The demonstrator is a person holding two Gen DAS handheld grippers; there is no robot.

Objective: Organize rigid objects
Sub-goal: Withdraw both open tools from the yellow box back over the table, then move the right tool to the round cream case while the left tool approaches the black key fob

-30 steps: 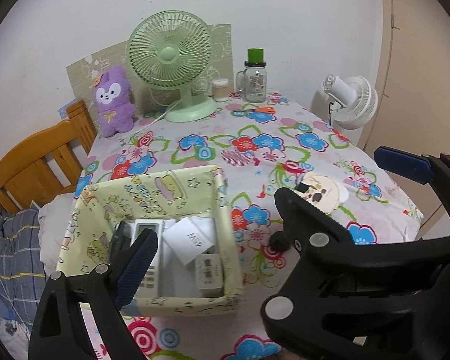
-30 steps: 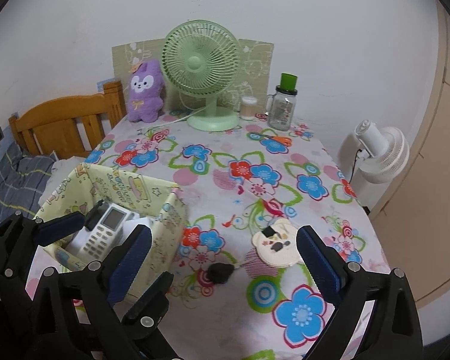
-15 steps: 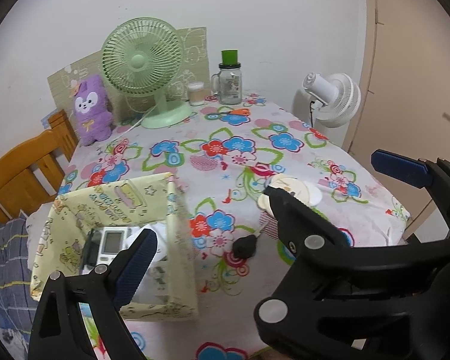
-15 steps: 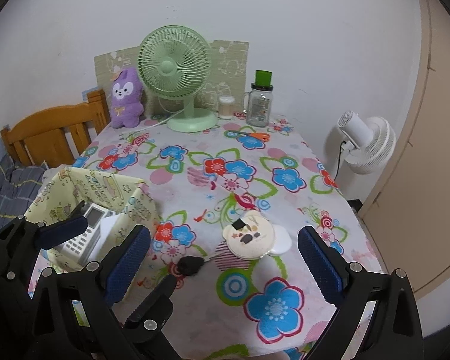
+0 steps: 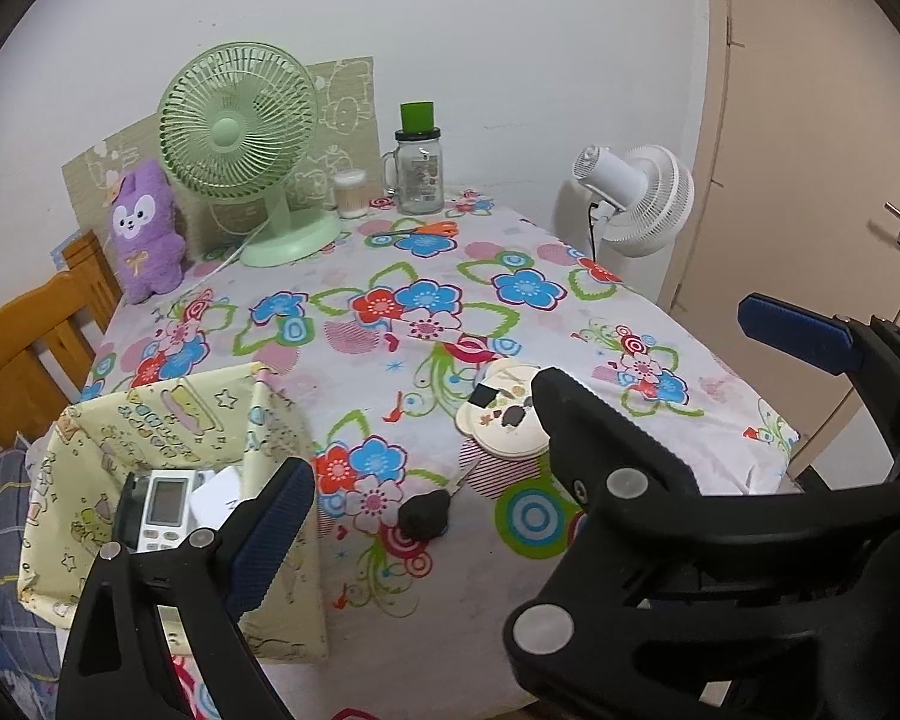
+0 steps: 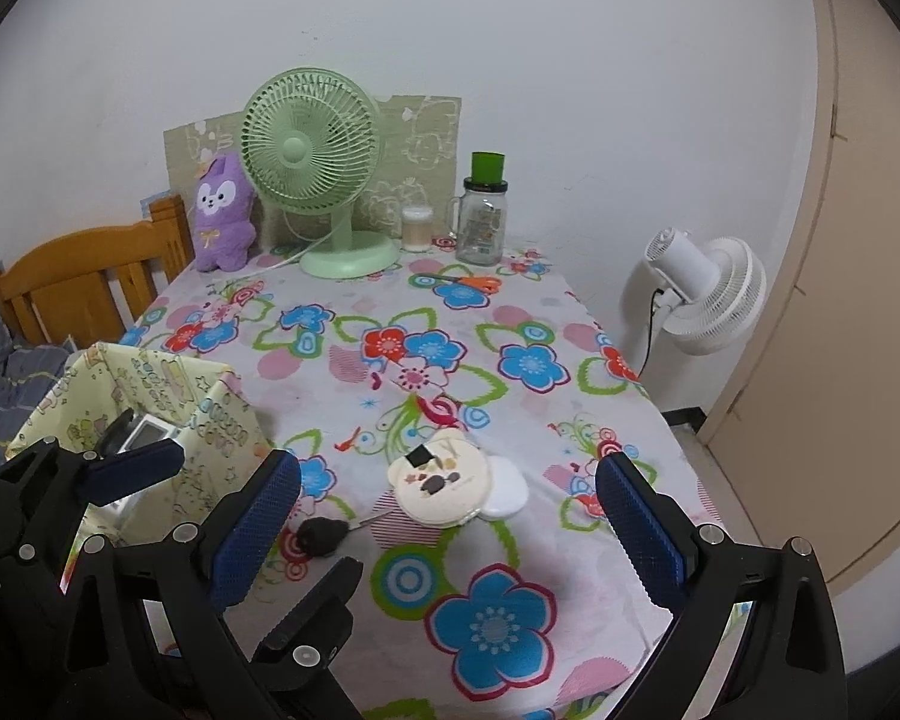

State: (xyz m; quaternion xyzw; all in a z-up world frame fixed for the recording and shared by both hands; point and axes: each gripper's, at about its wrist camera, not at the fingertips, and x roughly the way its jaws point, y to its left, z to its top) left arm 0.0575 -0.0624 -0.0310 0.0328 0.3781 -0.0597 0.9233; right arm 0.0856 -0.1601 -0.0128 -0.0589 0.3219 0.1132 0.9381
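A yellow fabric bin (image 5: 168,420) (image 6: 168,384) stands at the table's near left and holds a white remote (image 5: 165,507) (image 6: 141,438) and a white card. A round cream bear-shaped case (image 5: 501,420) (image 6: 441,483) and a small black key fob (image 5: 423,514) (image 6: 323,534) lie on the floral cloth to the bin's right. My left gripper (image 5: 528,414) is open and empty, above the table's front. My right gripper (image 6: 450,534) is open and empty, its fingers either side of the case and fob, above them.
A green desk fan (image 5: 240,138), purple plush (image 5: 144,228), glass jar with green lid (image 5: 419,165), small cup (image 5: 351,192) and orange scissors (image 5: 423,231) are at the table's back. A white fan (image 5: 636,198) stands right of the table, a wooden chair (image 5: 30,348) left.
Both grippers have pulled back and up from the bin toward the table's front; the view has shifted right, so the case and fob are now more central. Both remain open.
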